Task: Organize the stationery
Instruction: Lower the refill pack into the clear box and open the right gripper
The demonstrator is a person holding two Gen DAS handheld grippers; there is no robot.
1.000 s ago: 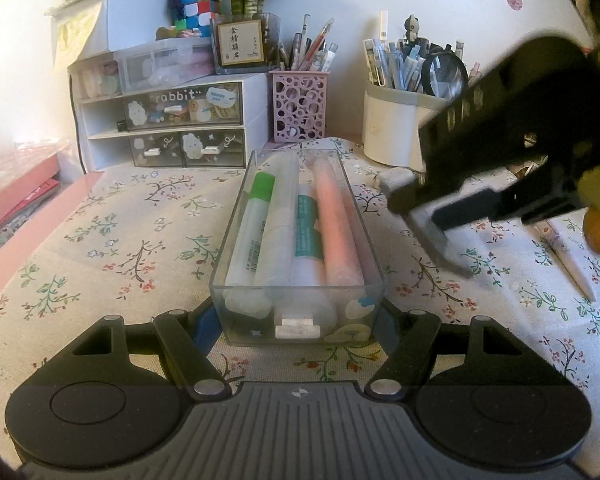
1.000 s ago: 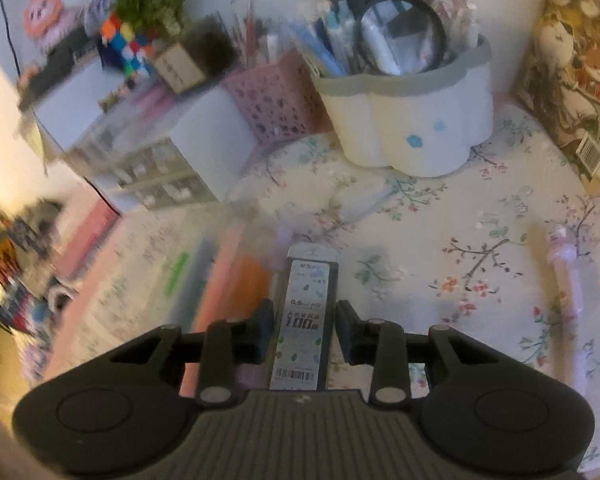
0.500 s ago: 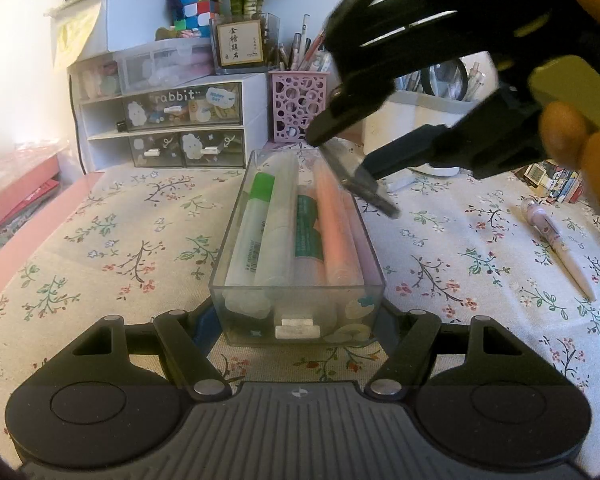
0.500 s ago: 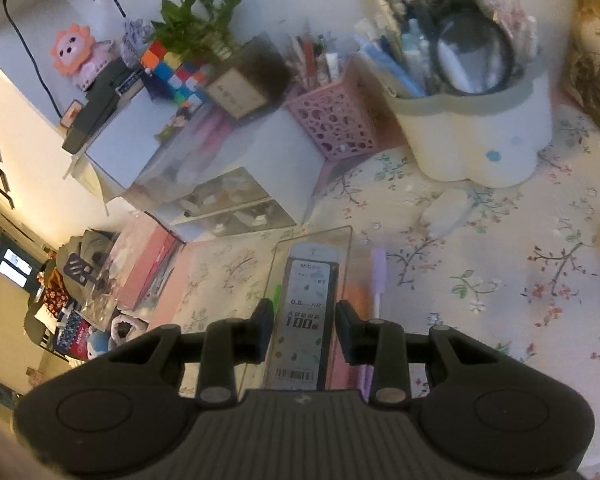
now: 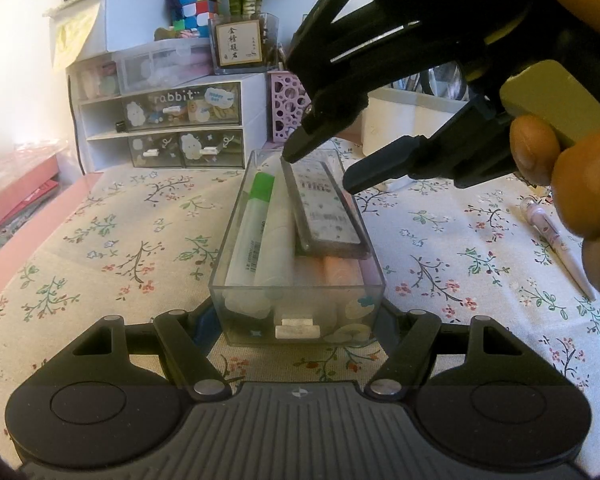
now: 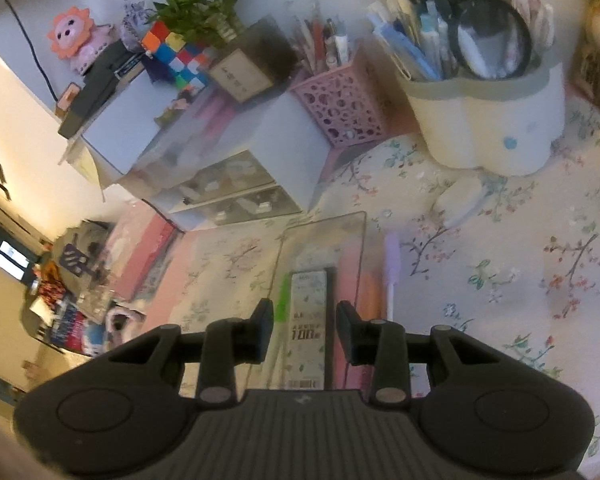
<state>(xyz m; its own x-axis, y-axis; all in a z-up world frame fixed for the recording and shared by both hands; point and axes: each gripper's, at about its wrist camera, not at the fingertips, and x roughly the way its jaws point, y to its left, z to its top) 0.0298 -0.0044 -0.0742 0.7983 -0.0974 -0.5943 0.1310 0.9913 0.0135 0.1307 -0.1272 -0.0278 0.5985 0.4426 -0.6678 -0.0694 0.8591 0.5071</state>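
Clear plastic box (image 5: 296, 312), gripped at its near end by the left gripper (image 5: 298, 322).
Contents: markers laid lengthwise, flat lead case (image 5: 326, 210) resting on top, long axis running away from the left gripper. Right gripper (image 6: 305, 326) is spread above the case, touching nothing.

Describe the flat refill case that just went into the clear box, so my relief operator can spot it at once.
Find the clear box on the floral cloth, with the left claw around its near end. The flat case lies atop the round markers, tilted. It alone is flat, dark-edged, with a printed label; the open right claw hovers above it.
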